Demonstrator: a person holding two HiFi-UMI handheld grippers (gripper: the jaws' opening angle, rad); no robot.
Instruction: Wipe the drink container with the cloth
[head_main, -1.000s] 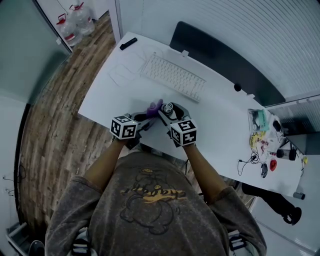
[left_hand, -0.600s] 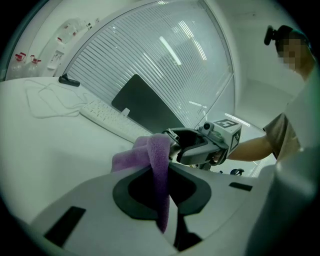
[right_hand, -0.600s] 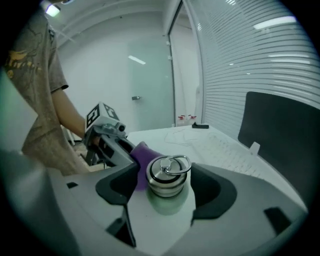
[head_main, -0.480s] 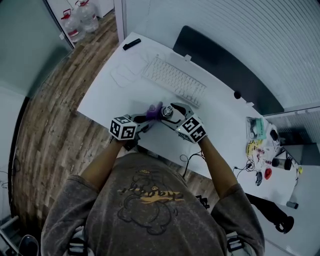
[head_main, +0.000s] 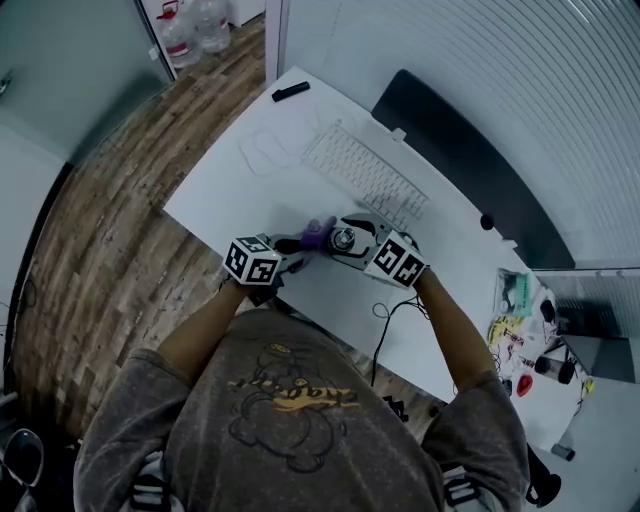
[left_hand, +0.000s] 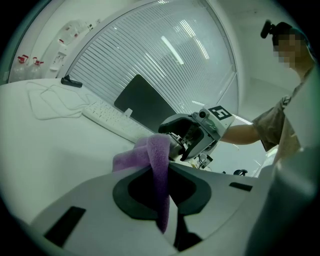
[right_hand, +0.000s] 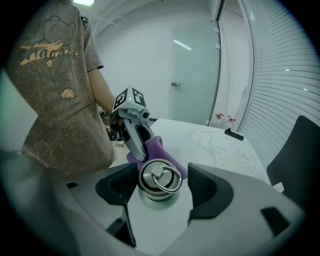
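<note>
The drink container (right_hand: 159, 179), seemingly stiff, slippery metal best taken across its body below the ringed lid, stood on the desk (head_main: 230, 190) between the right gripper's (right_hand: 162, 192) wide-open jaws, while the left gripper's (left_hand: 162, 192) jaws pinched the soft purple cloth (left_hand: 155, 160) just beside it.

**White table** (head_main: 220, 205), seen from above you. On it: a white keyboard (head_main: 365, 180) beside the dark screen (head_main: 470, 170) at the far edge, a looped white cable (head_main: 265, 155), a small black bar (head_main: 290, 92) near the far corner, and the drink container (head_main: 343, 239) upright near your edge.
</note>
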